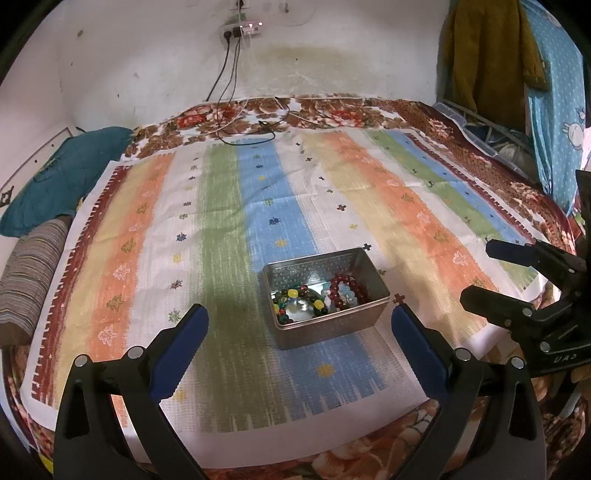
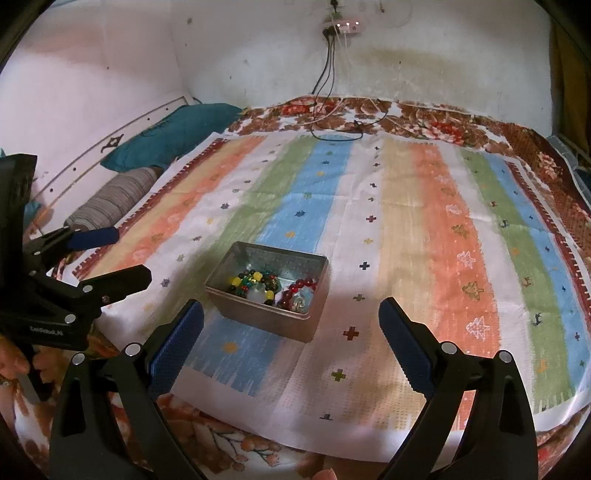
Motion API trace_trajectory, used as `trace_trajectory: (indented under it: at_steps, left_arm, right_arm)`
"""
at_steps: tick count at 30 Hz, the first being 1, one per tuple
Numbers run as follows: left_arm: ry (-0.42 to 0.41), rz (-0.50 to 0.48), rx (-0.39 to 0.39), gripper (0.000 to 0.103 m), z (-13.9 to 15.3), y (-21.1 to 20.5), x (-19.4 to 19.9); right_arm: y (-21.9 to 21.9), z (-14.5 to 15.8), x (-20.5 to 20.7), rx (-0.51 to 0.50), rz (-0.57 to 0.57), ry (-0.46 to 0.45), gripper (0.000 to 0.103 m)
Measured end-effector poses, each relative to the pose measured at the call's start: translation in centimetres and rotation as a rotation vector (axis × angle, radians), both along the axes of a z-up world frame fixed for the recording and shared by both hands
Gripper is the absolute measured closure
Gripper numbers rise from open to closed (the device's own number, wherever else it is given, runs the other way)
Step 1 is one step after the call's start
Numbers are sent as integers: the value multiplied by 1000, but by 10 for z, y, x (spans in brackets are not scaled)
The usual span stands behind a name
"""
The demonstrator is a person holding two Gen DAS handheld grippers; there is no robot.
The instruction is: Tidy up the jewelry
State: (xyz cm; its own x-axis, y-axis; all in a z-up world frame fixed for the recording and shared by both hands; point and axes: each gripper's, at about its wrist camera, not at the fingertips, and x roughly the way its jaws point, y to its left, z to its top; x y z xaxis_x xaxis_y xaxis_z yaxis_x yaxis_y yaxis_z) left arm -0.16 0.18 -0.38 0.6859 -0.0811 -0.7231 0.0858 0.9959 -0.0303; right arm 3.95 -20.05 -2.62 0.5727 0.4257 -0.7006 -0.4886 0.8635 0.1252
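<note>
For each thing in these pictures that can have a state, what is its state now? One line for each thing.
left gripper: open, holds nothing, apart from the tin.
right gripper: open, holds nothing, apart from the tin.
metal tin: no lid on it, upright on the striped cloth.
dark red bead bracelet: lying inside the tin.
multicolour bead bracelet: lying inside the tin.
power strip: lights on, cables plugged in.

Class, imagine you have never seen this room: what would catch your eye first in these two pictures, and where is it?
First, the metal tin in the middle of the striped cloth, holding bead bracelets in dark red, green and yellow. Next, the open left gripper and right gripper, both empty, hanging just short of the tin.
</note>
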Motion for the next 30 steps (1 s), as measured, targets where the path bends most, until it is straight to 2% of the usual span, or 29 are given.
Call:
trace_trajectory:
  at_steps: [30]
  left_arm:
    - [-3, -14, -4, 6, -3, -8, -4]
  right_arm:
    - [2, -5, 5, -8, -7, 15, 7]
